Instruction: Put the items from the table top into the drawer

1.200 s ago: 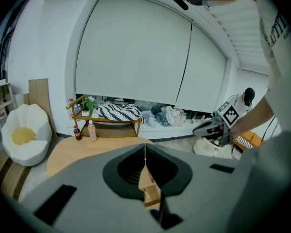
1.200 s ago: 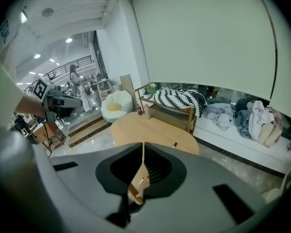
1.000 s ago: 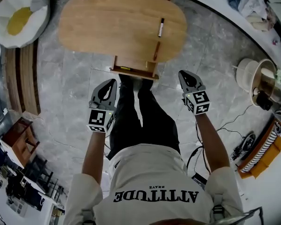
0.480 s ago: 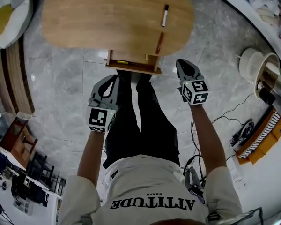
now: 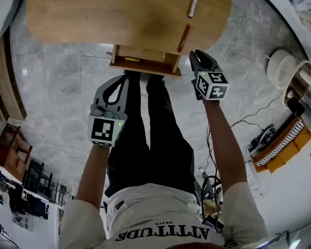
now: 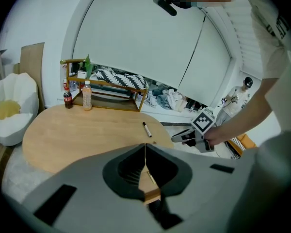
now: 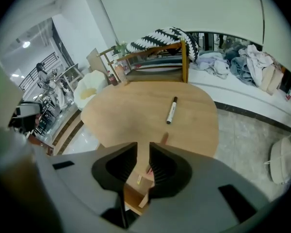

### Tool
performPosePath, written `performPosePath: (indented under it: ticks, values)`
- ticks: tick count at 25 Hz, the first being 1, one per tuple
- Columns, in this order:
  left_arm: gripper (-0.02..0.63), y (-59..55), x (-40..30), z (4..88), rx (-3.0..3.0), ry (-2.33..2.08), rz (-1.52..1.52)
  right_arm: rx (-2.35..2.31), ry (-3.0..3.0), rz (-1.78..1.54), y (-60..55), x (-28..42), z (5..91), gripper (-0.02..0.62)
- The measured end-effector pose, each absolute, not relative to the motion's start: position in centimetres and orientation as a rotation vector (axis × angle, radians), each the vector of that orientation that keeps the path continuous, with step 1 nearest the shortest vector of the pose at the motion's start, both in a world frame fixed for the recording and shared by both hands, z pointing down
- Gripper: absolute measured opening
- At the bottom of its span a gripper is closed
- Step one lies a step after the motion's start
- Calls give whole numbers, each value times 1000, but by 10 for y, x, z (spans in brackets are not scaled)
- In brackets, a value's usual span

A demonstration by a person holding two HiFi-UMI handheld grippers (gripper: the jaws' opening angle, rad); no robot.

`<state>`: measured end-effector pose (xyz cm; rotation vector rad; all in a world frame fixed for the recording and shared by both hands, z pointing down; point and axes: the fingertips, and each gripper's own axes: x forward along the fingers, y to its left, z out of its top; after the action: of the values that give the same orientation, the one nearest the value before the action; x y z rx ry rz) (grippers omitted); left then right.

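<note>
1. Head view: the marker (image 5: 194, 3) lies by the bench's (image 5: 93, 14) right edge; the drawer (image 5: 145, 65) stands open under the near edge.
2. The right tool (image 5: 196, 57), empty, jaws just opening, hangs beside the drawer, likely readying a pick.
3. The left tool (image 5: 120, 82) is clenched on nothing.

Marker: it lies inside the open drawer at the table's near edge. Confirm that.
Not right. The marker lies on the table top, beyond the open drawer at the table's near edge. The head view shows it.
</note>
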<state>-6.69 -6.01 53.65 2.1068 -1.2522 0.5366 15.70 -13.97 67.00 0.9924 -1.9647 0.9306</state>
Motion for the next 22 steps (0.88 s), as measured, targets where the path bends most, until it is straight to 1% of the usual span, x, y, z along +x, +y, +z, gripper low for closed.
performPosePath:
  ticks: [14, 20, 22]
  values:
    - [23, -54, -76, 614, 2037, -1213, 516, 1059, -1781, 1023, -130, 152, 779, 135]
    - [23, -48, -83, 636, 2011, -1197, 520, 1120, -1696, 1033, -129, 157, 810, 132]
    - [23, -46, -85, 643, 2000, -1191, 528, 1158, -1665, 1015, -129, 159, 816, 106]
